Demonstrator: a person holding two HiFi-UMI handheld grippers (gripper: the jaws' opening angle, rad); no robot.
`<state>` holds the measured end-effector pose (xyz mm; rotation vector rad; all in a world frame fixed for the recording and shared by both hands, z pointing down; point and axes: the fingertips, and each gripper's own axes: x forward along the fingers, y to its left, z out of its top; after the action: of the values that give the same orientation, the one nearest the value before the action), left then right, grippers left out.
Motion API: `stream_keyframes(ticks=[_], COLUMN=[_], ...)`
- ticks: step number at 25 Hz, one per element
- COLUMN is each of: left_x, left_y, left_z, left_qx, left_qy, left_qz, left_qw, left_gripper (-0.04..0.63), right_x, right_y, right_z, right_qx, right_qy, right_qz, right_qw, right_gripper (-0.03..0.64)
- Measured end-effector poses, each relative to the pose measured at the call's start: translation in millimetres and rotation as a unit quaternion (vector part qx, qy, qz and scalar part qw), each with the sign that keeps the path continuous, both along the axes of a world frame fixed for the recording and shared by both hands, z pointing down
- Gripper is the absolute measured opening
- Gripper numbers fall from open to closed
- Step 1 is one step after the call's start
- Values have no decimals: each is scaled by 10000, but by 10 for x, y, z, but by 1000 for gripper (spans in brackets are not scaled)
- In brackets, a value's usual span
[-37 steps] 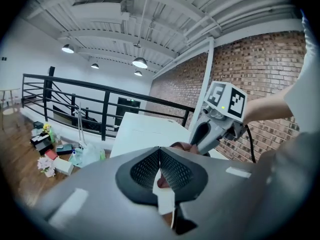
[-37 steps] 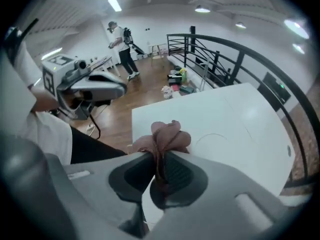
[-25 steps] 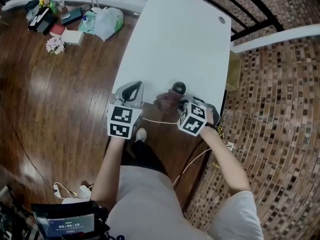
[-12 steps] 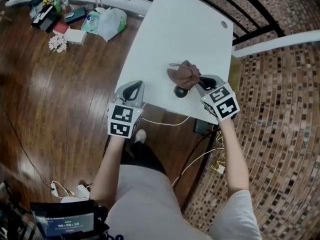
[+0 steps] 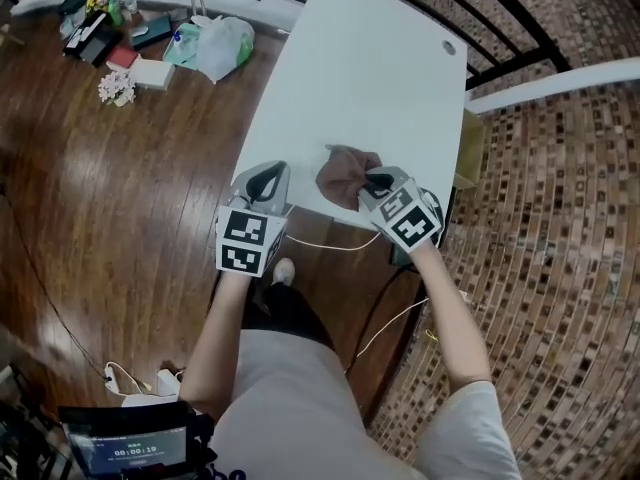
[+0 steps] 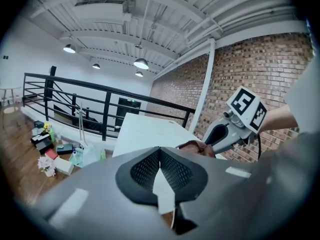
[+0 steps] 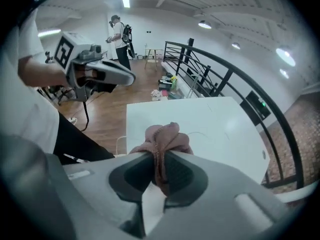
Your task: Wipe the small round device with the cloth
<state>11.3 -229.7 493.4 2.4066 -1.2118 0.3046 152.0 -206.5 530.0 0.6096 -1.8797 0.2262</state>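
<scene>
Reading your right claw first: it's clenched on the brown cloth, with a pinched fold running between the pads and the rest bunched in a wad just past the tips. From the head view, the wad sits over the white surface close to its near edge, with the claw angled in from the right. The small round device can't be made out in any view; the cloth and the right claw cover that stretch of the near edge. Your left claw is closed, tips meeting, nothing between the pads, only a sliver of white surface showing through the gap lower down. It hangs at the near-left corner of the surface, pointing along it, well apart from the cloth. The two claws are side by side, and each one shows up in the other's view. A thin white cable drops off the near edge between them. The rest of the surface is bare white, with a small round grommet near the far right corner. A black railing runs behind the far end, with a brick wall on the right. On the wood floor to the left there's a plastic bag, some flowers and a few boxes. A person stands far back on the floor in the right claw's view.
</scene>
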Motion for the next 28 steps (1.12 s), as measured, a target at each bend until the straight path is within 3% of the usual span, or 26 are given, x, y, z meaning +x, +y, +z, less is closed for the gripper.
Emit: stream_keyframes(ticks=[4, 9, 12, 15, 18, 22, 25, 28], left_x=[91, 224, 231, 214, 208, 258, 418, 598], left_y=[19, 98, 153, 226, 371, 575, 889, 1321], left_z=[-34, -22, -47, -124, -253, -604, -981, -1323], left_qx=[-42, -60, 62, 174, 298, 795, 1188, 1700], left_qy=[85, 76, -54, -103, -40, -43, 93, 27], left_qz=[131, 405, 559, 742, 906, 983, 925, 930], left_qw=[9999, 9991, 9984, 9970, 9954, 9920, 9886, 9810], left_gripper=[15, 15, 15, 15, 15, 15, 15, 15], right_x=[89, 121, 48, 32, 128, 264, 383, 522], right_y=[284, 748, 973, 1078, 1137, 1223, 1457, 1820], right_z=[59, 504, 641, 452, 1, -798, -1343, -1653], right_qx=[437, 98, -95, 113, 586, 1668, 2521, 3284], right_qy=[126, 130, -323, -906, -1692, -2768, -2999, -2897], right_qz=[99, 510, 1043, 1599, 2325, 3053, 3097, 2956], right_qw=[9989, 9986, 9940, 9829, 9560, 8958, 8663, 8490], right_gripper=[35, 35, 34, 35, 35, 35, 35, 35])
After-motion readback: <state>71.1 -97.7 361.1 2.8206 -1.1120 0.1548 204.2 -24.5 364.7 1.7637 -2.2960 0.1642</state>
